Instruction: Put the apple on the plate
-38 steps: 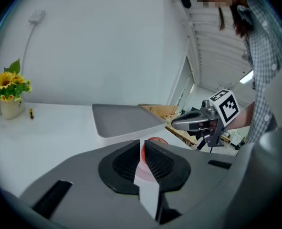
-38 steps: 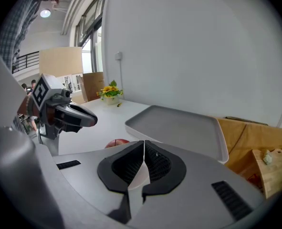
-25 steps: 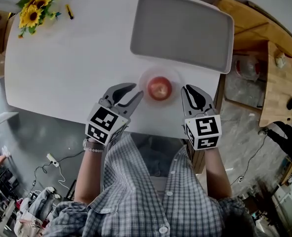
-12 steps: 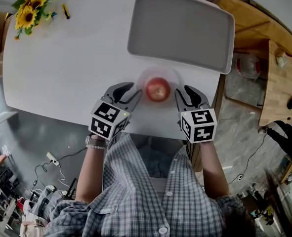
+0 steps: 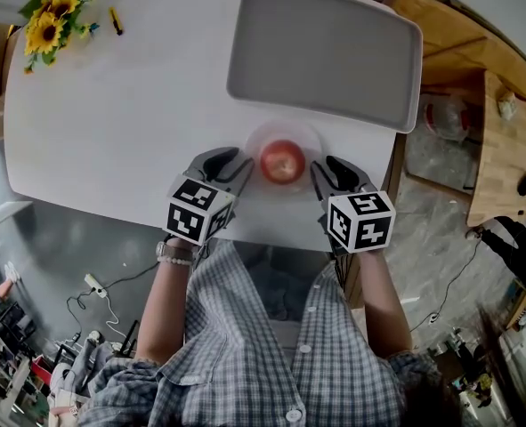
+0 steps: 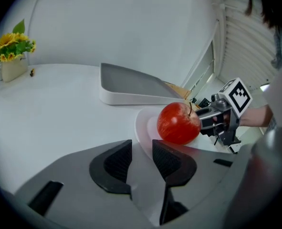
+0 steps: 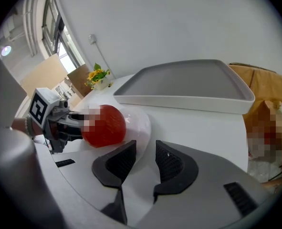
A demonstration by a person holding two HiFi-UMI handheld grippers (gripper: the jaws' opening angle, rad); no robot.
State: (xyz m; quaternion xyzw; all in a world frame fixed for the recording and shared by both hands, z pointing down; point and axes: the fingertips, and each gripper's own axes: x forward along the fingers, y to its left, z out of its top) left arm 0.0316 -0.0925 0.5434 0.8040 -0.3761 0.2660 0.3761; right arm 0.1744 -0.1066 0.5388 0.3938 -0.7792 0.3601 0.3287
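Note:
A red apple (image 5: 282, 161) sits on a small white plate (image 5: 309, 139) near the table's front edge. My left gripper (image 5: 236, 162) hangs just left of the plate, open, with nothing between its pads. My right gripper (image 5: 328, 169) stands just right of the plate, also open and empty. In the left gripper view the apple (image 6: 179, 123) lies on the plate (image 6: 143, 127), ahead and to the right of the jaws, with the right gripper (image 6: 217, 120) behind it. In the right gripper view the apple (image 7: 105, 125) sits ahead and to the left on the plate (image 7: 141, 119).
A large grey tray (image 5: 325, 52) lies on the white table (image 5: 120, 123) behind the plate. A sunflower bunch (image 5: 53, 12) and a small yellow-black object (image 5: 116, 20) are at the far left corner. A wooden cabinet (image 5: 503, 140) stands right of the table.
Both grippers have sunk toward the table on either side of the plate and rolled a little. The apple and plate have stayed in place.

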